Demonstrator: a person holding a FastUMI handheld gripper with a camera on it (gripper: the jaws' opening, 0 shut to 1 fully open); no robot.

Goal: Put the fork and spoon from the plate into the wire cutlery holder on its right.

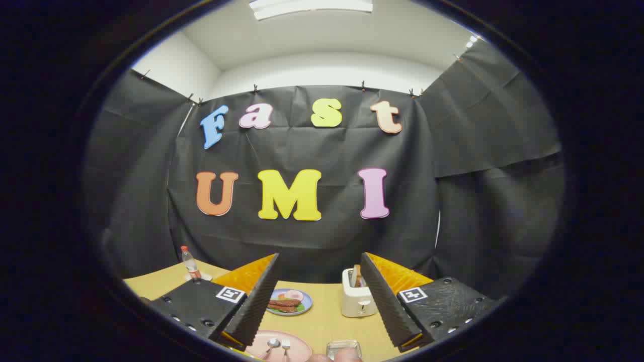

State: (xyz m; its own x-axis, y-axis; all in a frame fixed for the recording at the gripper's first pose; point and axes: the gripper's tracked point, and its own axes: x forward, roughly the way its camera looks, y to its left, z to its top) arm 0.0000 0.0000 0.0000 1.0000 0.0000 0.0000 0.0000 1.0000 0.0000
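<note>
Gripper [318,296] fingers spread wide, holding nothing, above the table [327,322]. Spoon [271,345] and fork [286,346] lie on the pink plate [302,347]; cutlery holder [343,348] just right of plate.

The gripper [318,306] stands open, its fingers [254,306] faced with ribbed matt black rubbery pads backed by glossy orange plastic. Between them the matt tan surface [327,322] carries a smooth pink plate [302,347] with a shiny metal spoon [272,344] and fork [285,345]. Beyond the plate stands a glossy cream toaster [357,300].
</note>
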